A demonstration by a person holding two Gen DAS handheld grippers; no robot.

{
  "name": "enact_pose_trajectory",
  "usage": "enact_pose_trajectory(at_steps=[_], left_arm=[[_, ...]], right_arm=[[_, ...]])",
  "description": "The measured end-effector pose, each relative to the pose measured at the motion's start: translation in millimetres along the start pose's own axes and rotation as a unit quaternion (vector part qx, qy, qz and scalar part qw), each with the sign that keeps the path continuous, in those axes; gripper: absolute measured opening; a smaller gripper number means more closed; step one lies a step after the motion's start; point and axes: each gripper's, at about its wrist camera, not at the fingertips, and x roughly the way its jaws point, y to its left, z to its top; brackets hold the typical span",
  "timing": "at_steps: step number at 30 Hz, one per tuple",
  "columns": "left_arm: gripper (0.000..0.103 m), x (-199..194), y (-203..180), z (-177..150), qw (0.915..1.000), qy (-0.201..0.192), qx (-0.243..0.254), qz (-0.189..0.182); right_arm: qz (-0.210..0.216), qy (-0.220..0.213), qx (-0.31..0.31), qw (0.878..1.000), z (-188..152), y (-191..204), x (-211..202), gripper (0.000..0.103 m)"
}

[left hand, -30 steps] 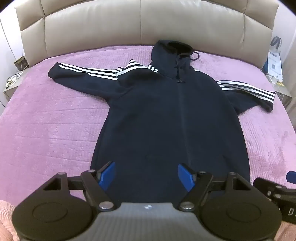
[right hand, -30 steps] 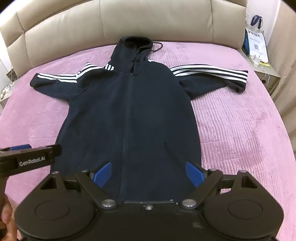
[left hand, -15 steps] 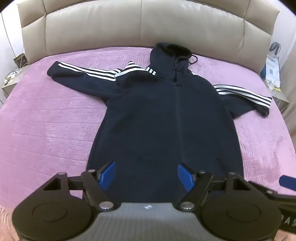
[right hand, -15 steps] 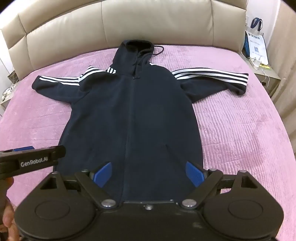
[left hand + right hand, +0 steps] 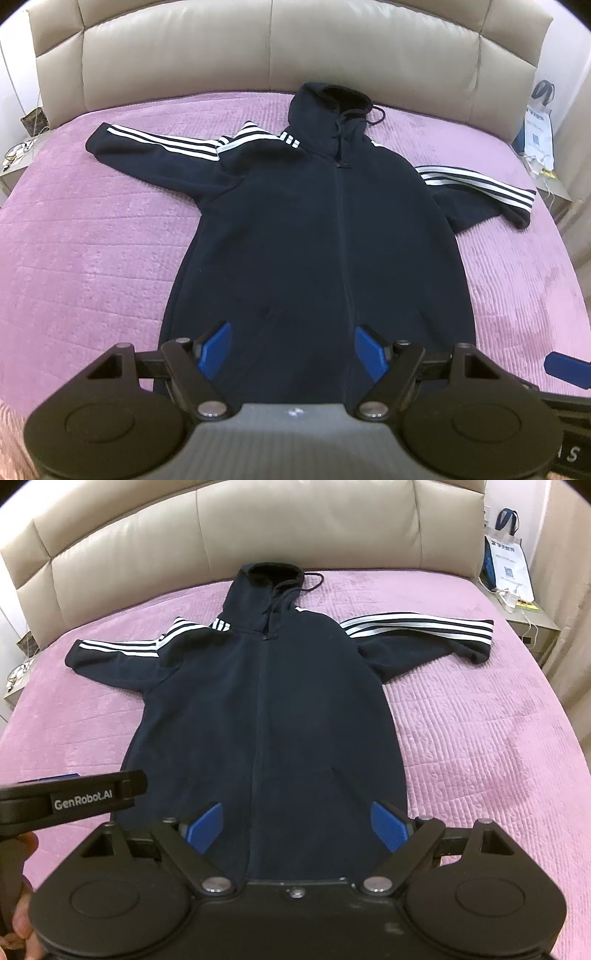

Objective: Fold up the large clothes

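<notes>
1. Lying flat and face up on a purple bedspread (image 5: pixel 92 258), a dark navy hooded jacket (image 5: pixel 321 240) is spread out straight ahead of both tongs, its hem nearest them and its hood (image 5: pixel 328 107) farthest away.
2. Both sleeves stretch outward, one to the left (image 5: pixel 151 151) and one to the right (image 5: pixel 480 195), each carrying three white stripes.
3. A closed zip (image 5: pixel 260 716) runs down the middle of the jacket, and a drawstring (image 5: pixel 314 581) trails off the hood to the right.
4. The left tongs (image 5: pixel 291 349) hang above the hem with their blue fingertips (image 5: pixel 216 347) spread wide and nothing between them.
5. The right tongs (image 5: pixel 295 825) hang above the hem in the same way, blue fingertips (image 5: pixel 388 825) spread wide and pinching nothing.
6. Seen from the right tongs, the left tool's black arm reaches in from the left, with part of a hand (image 5: pixel 22 919) gripping its handle.
7. Beyond the hood stands a padded beige headboard (image 5: pixel 258 59).
8. Far off to the right, past the bed's edge, a white and blue bag (image 5: pixel 508 557) sits on a bedside table (image 5: pixel 532 614).
</notes>
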Motion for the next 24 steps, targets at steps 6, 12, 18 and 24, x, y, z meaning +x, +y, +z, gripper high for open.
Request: enact_pose_trajectory(at_steps=[6,12,18,24], left_arm=[[0.076,0,7,0,0.9999,0.0,-0.01,0.002],[0.076,1,12,2,0.9998,0.003,-0.018,0.013],[0.075,0,18,1,0.9996,0.002,-0.029,0.007],[0.076,-3,19,0,0.9995,-0.004,-0.026,0.017]], right_arm=[[-0.006,-0.001,-0.007,1.0,3,8,2,0.103],[-0.002,0.003,-0.016,1.0,3,14,5,0.103],[-0.002,0.0,-0.02,1.0,4,15,4,0.103],[-0.004,-0.001,-0.02,1.0,3,16,1,0.103]])
